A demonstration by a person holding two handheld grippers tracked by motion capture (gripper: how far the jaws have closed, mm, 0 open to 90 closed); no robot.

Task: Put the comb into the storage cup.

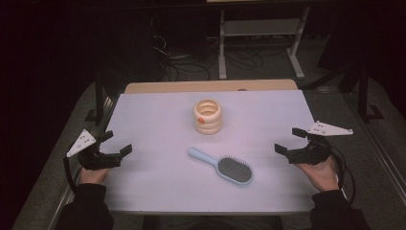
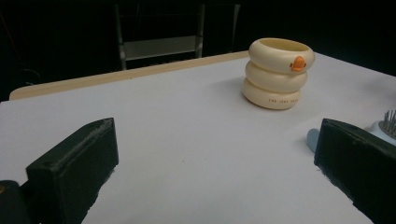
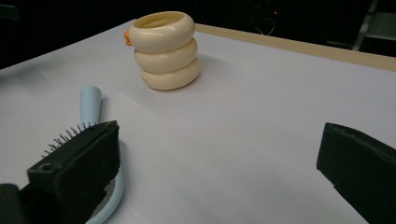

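A cream cup (image 1: 208,116) shaped like three stacked rings, with an orange mark, stands upright near the middle of the white table (image 1: 158,120). A light blue hairbrush (image 1: 222,166) lies bristles up in front of it, handle toward the cup. My left gripper (image 1: 117,143) rests open at the table's left edge, nothing between its jaws. My right gripper (image 1: 289,139) is open at the right edge, also empty. The left gripper view has the cup (image 2: 277,73) ahead right and the brush (image 2: 385,128) behind the right jaw. The right gripper view has the cup (image 3: 165,50) and the brush handle (image 3: 90,101) at left.
A wooden strip (image 1: 210,86) borders the table's far edge. Beyond it, a metal frame (image 1: 261,36) and cables lie on the dark floor. Bare tabletop (image 3: 261,121) spreads between both grippers and the two objects.
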